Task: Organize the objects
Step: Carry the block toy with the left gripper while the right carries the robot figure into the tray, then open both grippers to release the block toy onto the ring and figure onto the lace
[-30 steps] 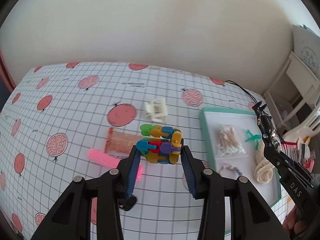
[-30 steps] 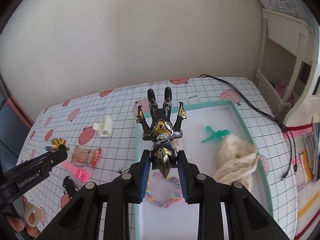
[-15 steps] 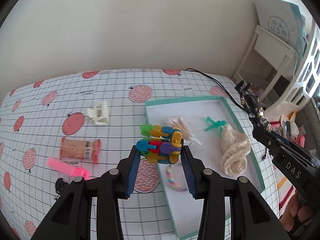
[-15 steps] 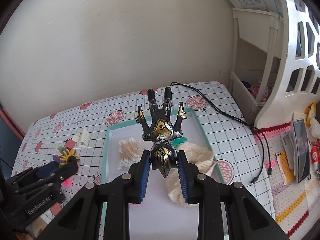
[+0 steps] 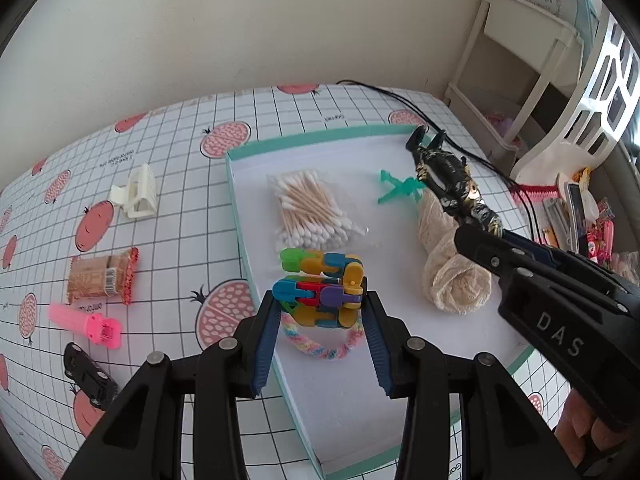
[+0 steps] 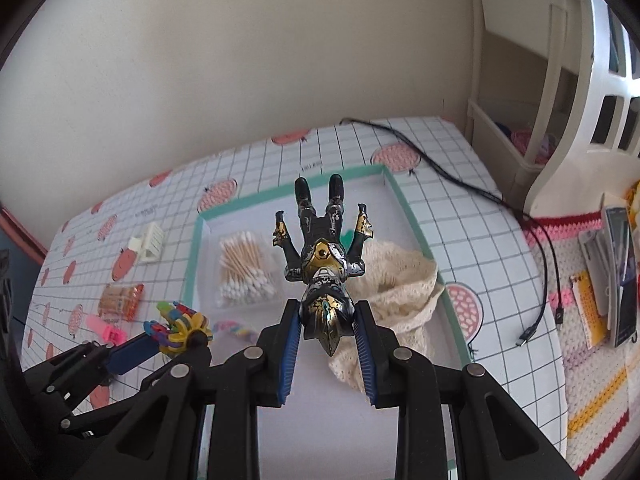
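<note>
Because the left wrist view looks straight down its own jaws, it shows the left gripper (image 5: 322, 312) clamped on the multicoloured block toy (image 5: 322, 290), held above the near left part of the teal-rimmed tray (image 5: 236, 200), over a pastel braided band (image 5: 316, 346); the toy looks like light, hard plastic made of jointed links, so I judge it could fold or twist if pinched at one end, and the grip across its bundled middle seems the safest place. In the same view cotton swabs (image 5: 310, 210), a green clip (image 5: 396, 192) and a cream knitted bundle (image 5: 452, 272) already lie in the tray, while a white clip (image 5: 138, 196), a snack packet (image 5: 102, 280), a pink item (image 5: 86, 324) and a black toy car (image 5: 90, 376) remain on the surface toward its left edge. In the right wrist view the right gripper (image 6: 326, 328) has its jaws closed on the head end of the black-and-gold figure (image 6: 322, 260), carried feet-forward above the tray's middle; it appears rigid, glossy and probably slippery, with thin arms likely to snap, so the torso would offer a surer hold.
</note>
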Demonstrator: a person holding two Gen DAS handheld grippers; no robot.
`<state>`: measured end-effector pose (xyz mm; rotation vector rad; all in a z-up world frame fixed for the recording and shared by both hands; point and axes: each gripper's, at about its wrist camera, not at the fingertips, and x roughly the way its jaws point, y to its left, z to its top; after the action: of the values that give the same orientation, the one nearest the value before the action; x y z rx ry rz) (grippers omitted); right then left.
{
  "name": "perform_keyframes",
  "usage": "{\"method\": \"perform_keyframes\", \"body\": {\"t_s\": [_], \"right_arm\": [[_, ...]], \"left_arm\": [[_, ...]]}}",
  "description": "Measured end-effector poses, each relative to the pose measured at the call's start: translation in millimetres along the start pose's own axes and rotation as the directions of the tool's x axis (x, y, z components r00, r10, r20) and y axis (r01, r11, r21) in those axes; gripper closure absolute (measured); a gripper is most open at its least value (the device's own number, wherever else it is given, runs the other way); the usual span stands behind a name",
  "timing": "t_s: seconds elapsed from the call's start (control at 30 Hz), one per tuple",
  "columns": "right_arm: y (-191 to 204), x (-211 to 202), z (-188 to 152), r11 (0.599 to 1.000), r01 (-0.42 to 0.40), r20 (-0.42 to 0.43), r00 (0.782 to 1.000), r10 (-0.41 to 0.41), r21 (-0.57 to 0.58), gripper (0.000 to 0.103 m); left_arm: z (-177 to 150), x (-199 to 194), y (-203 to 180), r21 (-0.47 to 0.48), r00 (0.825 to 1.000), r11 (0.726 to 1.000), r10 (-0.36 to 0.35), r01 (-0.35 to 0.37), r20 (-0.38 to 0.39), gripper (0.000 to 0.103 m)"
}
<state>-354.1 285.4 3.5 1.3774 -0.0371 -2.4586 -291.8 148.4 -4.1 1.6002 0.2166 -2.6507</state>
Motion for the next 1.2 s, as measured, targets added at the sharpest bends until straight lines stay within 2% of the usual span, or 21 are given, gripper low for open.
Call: {"method": "perform_keyframes", "body": {"t_s": [0.5, 0.77, 1.2], "right_arm": [[-2, 33, -16, 1.0, -0.003, -0.113, 0.994, 0.001, -0.011, 0.074], [0, 42, -20, 1.0, 0.004, -0.15, 0.989, -0.008, -0.026, 0.074], [0, 41, -19, 1.0, 0.012, -0.162, 0.987, -0.016, -0.027, 0.073]], "left_arm": [[-12, 33, -1, -0.011, 0.995, 1.0, -0.002, 0.001, -0.1, 0.06], [-14, 36, 1, -0.008, 0.995, 1.0, -0.003, 0.003, -0.103, 0.059], [-14, 36, 2, 0.003, 0.995, 1.0, -0.003, 0.003, -0.103, 0.059]]}}
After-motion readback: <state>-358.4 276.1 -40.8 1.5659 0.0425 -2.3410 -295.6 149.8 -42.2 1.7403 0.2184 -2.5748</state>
